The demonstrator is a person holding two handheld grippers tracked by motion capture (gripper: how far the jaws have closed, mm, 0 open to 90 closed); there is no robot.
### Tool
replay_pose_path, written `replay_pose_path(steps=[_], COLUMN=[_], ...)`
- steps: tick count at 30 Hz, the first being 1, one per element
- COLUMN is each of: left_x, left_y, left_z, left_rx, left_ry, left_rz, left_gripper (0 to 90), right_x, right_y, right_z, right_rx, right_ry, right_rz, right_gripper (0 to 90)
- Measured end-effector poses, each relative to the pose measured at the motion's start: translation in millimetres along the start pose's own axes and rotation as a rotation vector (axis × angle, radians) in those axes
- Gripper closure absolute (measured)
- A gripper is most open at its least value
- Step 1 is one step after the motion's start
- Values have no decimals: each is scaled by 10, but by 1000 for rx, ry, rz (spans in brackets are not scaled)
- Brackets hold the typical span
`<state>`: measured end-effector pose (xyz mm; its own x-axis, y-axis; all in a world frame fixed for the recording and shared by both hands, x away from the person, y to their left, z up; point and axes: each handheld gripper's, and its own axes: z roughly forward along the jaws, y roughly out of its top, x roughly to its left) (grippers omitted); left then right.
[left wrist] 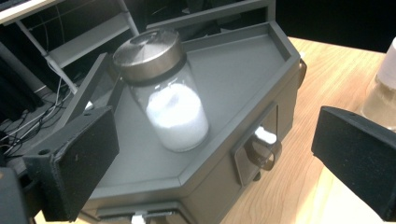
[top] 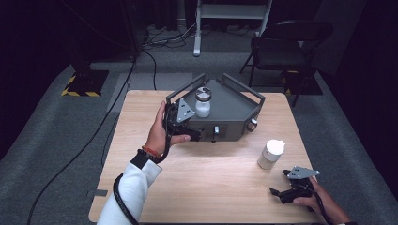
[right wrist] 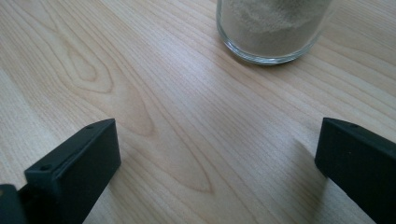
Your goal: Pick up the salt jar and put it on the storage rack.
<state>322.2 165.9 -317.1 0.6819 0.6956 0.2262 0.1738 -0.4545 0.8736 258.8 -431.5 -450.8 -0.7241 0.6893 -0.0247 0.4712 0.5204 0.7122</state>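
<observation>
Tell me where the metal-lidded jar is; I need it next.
In the high view, the metal-lidded jar stands on the grey tray, at its left side, just beyond the left gripper.

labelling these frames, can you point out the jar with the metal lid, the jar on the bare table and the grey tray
jar with the metal lid (left wrist: 176, 116), left gripper view, on its glass body over the white powder
jar on the bare table (top: 271, 154), high view, on its side wall
grey tray (top: 230, 105), high view, on its bare floor

A dark studio lab: black drapes, floor cables (top: 155, 70), folding chair (top: 281, 47), hazard-taped stand base (top: 84, 83)
</observation>
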Motion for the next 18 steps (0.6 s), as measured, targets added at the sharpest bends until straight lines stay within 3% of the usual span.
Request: replay_pose_path(steps=[18], left_x=[7], left_y=[-385], left_z=[-130], left_rx=[54], left_ry=[-8], left_rz=[-25], left_gripper=[3], right_x=[0], right_y=[0], right_z=[0], right_rx=[0], right_ry=[0], right_rz=[0], right_gripper=[0])
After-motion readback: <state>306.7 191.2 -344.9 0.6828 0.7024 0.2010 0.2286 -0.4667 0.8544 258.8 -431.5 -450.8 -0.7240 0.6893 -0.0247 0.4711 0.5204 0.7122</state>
